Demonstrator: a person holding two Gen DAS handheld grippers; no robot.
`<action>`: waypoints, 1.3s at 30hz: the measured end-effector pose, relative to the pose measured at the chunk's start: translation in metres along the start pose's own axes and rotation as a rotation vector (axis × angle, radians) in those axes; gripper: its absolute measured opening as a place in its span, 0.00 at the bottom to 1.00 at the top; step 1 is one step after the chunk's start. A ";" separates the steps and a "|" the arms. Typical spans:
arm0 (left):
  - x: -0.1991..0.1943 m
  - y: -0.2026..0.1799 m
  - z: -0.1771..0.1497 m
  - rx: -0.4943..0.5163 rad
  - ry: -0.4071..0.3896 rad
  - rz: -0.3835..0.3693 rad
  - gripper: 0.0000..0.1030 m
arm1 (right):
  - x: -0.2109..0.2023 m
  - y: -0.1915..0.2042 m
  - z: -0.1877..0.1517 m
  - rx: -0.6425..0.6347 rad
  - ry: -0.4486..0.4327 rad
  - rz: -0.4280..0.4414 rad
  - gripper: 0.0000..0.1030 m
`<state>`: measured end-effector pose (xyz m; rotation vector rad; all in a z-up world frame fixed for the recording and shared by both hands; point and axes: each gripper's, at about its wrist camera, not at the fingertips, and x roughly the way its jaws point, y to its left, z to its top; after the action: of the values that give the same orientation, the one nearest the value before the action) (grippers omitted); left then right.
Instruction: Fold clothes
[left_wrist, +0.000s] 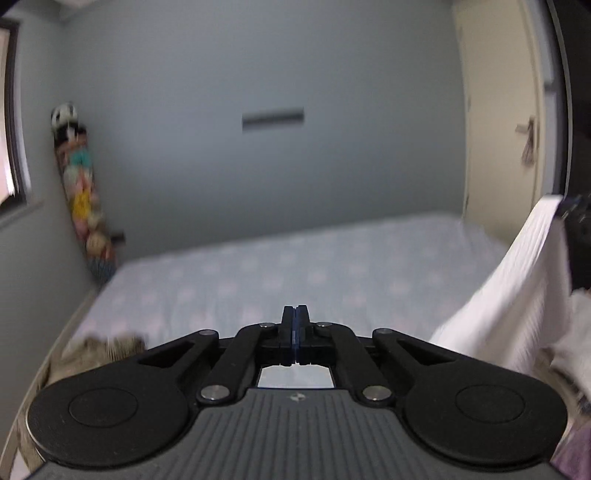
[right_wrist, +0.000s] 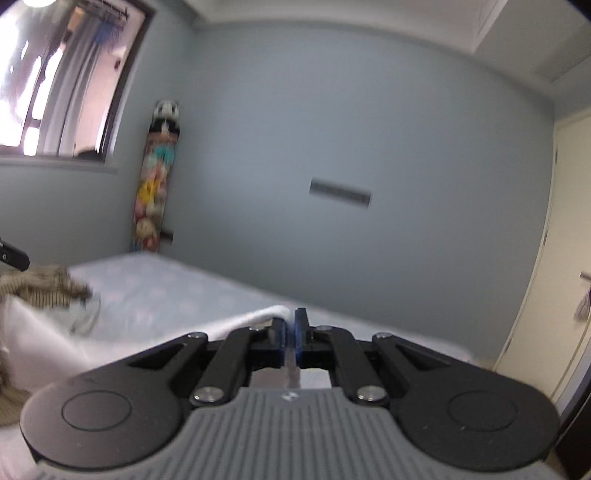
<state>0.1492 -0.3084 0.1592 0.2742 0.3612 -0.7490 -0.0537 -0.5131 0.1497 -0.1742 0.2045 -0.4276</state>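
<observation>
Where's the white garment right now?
The white garment hangs at the left wrist view's right edge, lifted above the bed; its edge is pinched in the right gripper.

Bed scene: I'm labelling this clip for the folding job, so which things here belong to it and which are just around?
Job:
right gripper, shut on the white cloth
left gripper, shut, holding nothing
striped brown garment
bed

Just around:
toy organiser
window
door

Left wrist view: low over near bed (left_wrist: 258, 273) edge, facing far wall. Right wrist view: same level, angled slightly left. Shared: bed (right_wrist: 166, 291), wall slot (left_wrist: 272, 119), corner toy column (right_wrist: 155, 184).
</observation>
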 end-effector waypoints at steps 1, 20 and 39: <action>-0.008 -0.001 0.008 0.009 -0.020 -0.003 0.00 | -0.006 -0.002 0.010 -0.004 -0.014 -0.004 0.05; 0.099 -0.046 -0.174 0.274 0.429 -0.254 0.14 | 0.018 -0.076 -0.199 0.000 0.639 -0.155 0.15; 0.178 -0.054 -0.283 0.396 0.547 -0.397 0.43 | -0.010 0.145 -0.245 -0.049 0.743 0.344 0.48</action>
<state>0.1697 -0.3510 -0.1762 0.8038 0.8008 -1.1355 -0.0622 -0.4093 -0.1161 -0.0185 0.9607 -0.1265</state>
